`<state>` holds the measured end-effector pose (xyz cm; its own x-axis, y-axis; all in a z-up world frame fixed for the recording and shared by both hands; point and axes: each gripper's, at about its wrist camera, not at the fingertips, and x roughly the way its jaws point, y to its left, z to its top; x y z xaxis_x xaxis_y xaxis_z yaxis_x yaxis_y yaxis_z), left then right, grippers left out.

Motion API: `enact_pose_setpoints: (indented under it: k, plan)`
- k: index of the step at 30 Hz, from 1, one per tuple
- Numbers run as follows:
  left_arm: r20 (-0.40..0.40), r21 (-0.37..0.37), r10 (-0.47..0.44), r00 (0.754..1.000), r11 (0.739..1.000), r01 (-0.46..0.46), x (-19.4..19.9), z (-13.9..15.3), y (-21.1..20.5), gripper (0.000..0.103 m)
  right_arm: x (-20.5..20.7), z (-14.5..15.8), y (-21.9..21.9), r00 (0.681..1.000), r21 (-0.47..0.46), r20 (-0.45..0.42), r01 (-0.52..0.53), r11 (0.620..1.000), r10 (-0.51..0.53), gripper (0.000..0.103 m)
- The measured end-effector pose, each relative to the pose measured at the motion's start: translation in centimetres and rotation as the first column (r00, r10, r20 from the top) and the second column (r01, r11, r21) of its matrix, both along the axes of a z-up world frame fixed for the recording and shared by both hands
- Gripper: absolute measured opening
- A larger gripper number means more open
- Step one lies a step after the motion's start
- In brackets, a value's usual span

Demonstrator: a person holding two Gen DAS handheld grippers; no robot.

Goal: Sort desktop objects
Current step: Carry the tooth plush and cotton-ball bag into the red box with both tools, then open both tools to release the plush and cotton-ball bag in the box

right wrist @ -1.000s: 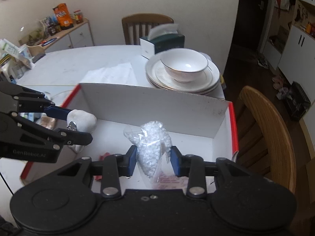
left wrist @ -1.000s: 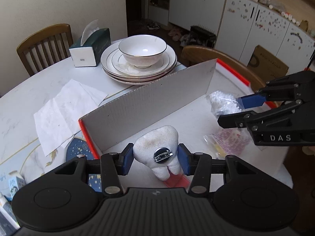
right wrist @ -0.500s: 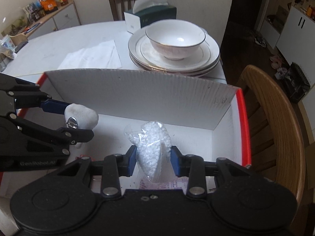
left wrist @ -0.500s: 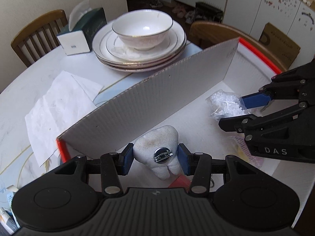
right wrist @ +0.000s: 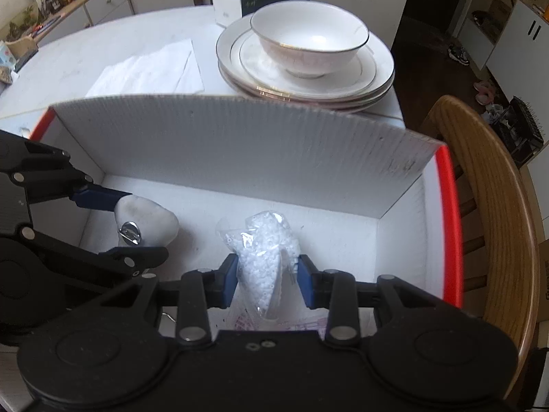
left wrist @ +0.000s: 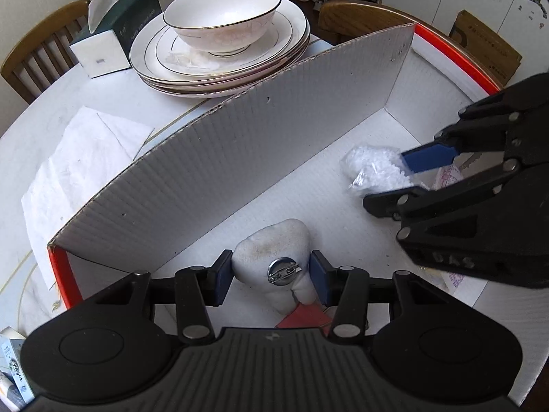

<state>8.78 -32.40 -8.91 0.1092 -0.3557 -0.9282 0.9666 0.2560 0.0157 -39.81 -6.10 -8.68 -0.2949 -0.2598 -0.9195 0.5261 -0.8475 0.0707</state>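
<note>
My left gripper [left wrist: 271, 276] is shut on a white tooth-shaped plush [left wrist: 274, 243] with a metal pin, low inside the white cardboard box [left wrist: 240, 144] with red edges. My right gripper [right wrist: 267, 279] is shut on a clear bag of white beads [right wrist: 266, 250], also inside the box, to the right of the plush. The plush shows in the right wrist view [right wrist: 147, 221] and the bead bag in the left wrist view [left wrist: 375, 170]. A red item [left wrist: 302, 317] and a pink printed packet [left wrist: 449, 175] lie on the box floor.
Behind the box's tall back wall stand stacked plates [left wrist: 219, 58] with a bowl [left wrist: 221, 13], a tissue box [left wrist: 116, 31] and a white paper napkin [left wrist: 75, 161] on the table. A wooden chair [right wrist: 487, 206] is at the right of the box.
Both grippers have moved forward and down into the box, each keeping its hold. The box's back wall looms closer in both views.
</note>
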Motion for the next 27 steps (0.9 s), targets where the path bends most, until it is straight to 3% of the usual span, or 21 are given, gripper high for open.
enact_pose_setpoints:
  k: [22,27]
  plan:
    - [-0.044,0.052,0.008,0.999,0.999,-0.006,0.4,-0.5,-0.2,0.048,-0.9,-1.8,-0.7,0.998,0.030,0.066,0.004,1.000,-0.006,0.039]
    - [-0.032,0.016,0.026,0.999,1.000,-0.025,0.3,0.1,0.4,0.048,-0.7,-1.5,-0.3,0.998,0.029,0.053,0.024,0.999,-0.025,0.055]
